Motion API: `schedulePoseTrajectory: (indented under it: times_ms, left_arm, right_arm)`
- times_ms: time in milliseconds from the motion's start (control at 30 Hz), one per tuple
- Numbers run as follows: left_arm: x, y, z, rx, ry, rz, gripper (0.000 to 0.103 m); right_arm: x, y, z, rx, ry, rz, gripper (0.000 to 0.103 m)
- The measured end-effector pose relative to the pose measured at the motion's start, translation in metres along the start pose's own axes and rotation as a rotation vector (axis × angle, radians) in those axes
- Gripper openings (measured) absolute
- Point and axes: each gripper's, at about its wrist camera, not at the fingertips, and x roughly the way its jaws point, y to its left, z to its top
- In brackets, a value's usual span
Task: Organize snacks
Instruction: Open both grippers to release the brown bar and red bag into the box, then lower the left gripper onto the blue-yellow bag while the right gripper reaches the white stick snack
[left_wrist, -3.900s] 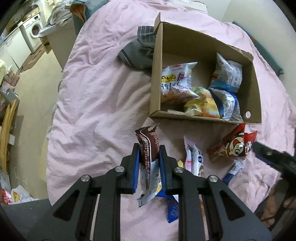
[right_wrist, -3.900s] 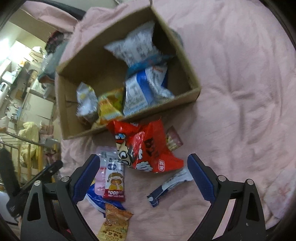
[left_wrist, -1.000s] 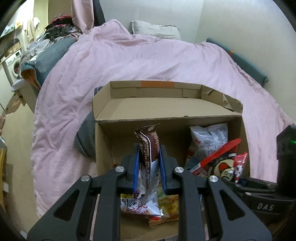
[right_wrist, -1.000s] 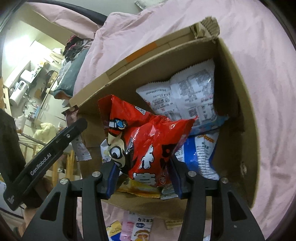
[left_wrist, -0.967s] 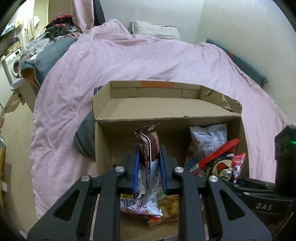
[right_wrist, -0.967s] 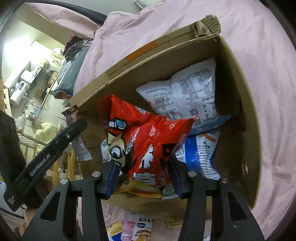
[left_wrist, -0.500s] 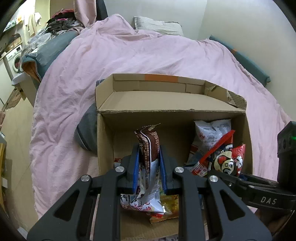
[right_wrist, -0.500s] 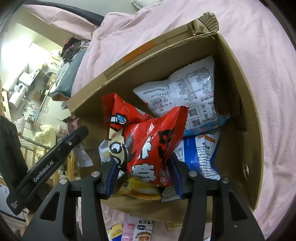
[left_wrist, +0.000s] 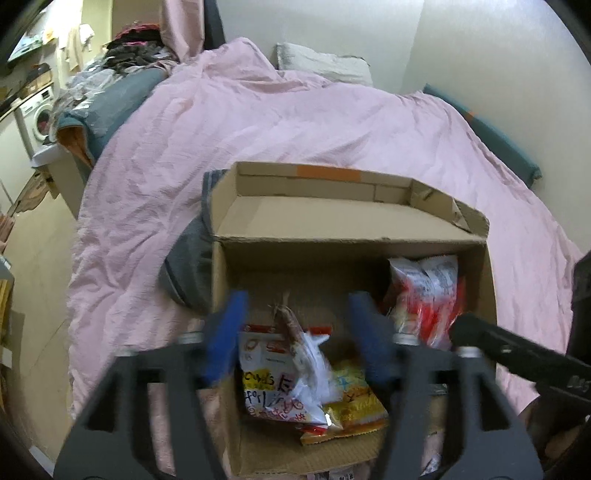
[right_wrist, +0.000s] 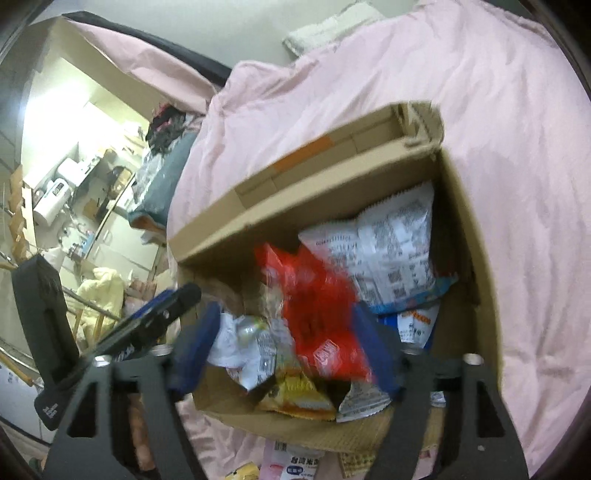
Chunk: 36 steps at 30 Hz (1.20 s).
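Left gripper (left_wrist: 295, 332) jaws opening, pads clear of brown-and-white packet (left_wrist: 299, 343), blurred, seemingly loose above cardboard box (left_wrist: 332, 221) | right gripper (right_wrist: 284, 350) jaws opening, red snack bag (right_wrist: 317, 314) between them, untouched, over box | box on pink duvet (left_wrist: 258, 122), other snacks inside

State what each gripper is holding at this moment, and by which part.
Nothing is held. The left gripper is opening; the brown snack bar falls free between its pads. The right gripper is opening; the red snack bag drops into the cardboard box.
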Motion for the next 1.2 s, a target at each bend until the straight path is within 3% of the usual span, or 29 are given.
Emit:
schedulePoseTrajectory:
  times_ms: [67,500,800,933,1200]
  left_arm:
    - [-0.002,0.002,0.001,-0.010,-0.011,-0.001,0.085]
    - [-0.006,0.004,0.001,-0.016,-0.003,-0.007,0.085]
    - [-0.034,0.012,-0.009,-0.021,-0.061,0.006,0.085]
    - [-0.047,0.013,-0.016,-0.012,-0.087,0.024,0.098]
    - [-0.069,0.015,-0.040,-0.010,-0.075,0.035,0.099]
  right_arm:
    - [-0.003,0.001,0.001,-0.008,-0.017,-0.025,0.087]
    - [-0.003,0.010,0.004,-0.055,-0.016,-0.078,0.087]
    - [-0.027,0.016,-0.005,-0.096,-0.053,-0.151,0.087]
    - [-0.041,0.021,-0.012,-0.107,-0.066,-0.166,0.088]
    - [-0.057,0.027,-0.023,-0.127,-0.076,-0.156,0.088]
